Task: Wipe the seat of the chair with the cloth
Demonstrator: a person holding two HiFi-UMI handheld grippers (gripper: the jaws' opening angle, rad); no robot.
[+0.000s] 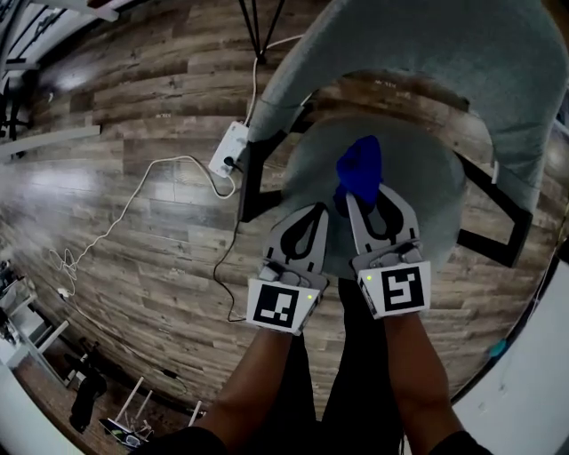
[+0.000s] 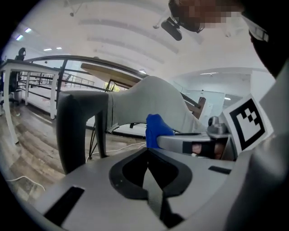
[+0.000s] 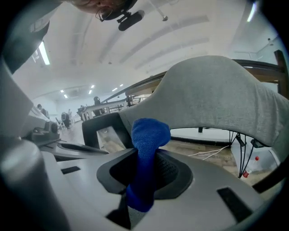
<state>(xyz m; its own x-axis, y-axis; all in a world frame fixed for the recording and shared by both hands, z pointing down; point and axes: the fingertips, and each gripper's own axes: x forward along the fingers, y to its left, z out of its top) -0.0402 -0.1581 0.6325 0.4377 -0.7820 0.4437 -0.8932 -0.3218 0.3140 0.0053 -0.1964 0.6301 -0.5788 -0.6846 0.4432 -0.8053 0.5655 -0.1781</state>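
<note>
A grey upholstered chair with a round seat (image 1: 427, 191) and a curved backrest (image 1: 462, 53) stands on black legs below me. My right gripper (image 1: 348, 197) hovers over the seat's near half, shut on a bunched blue cloth (image 1: 360, 169) that sticks out past its tips. In the right gripper view the blue cloth (image 3: 145, 153) is pinched between the jaws, with the backrest (image 3: 216, 97) behind. My left gripper (image 1: 322, 210) hangs just left of the right one, over the seat's near-left edge, shut and empty. The left gripper view shows the blue cloth (image 2: 156, 130) and the backrest (image 2: 144, 103).
A white power strip (image 1: 228, 149) with white and black cables lies on the wood floor (image 1: 133, 231) left of the chair. Black tripod legs (image 1: 260, 22) stand behind it. The chair's black frame (image 1: 493, 218) juts out at right. My legs are below the grippers.
</note>
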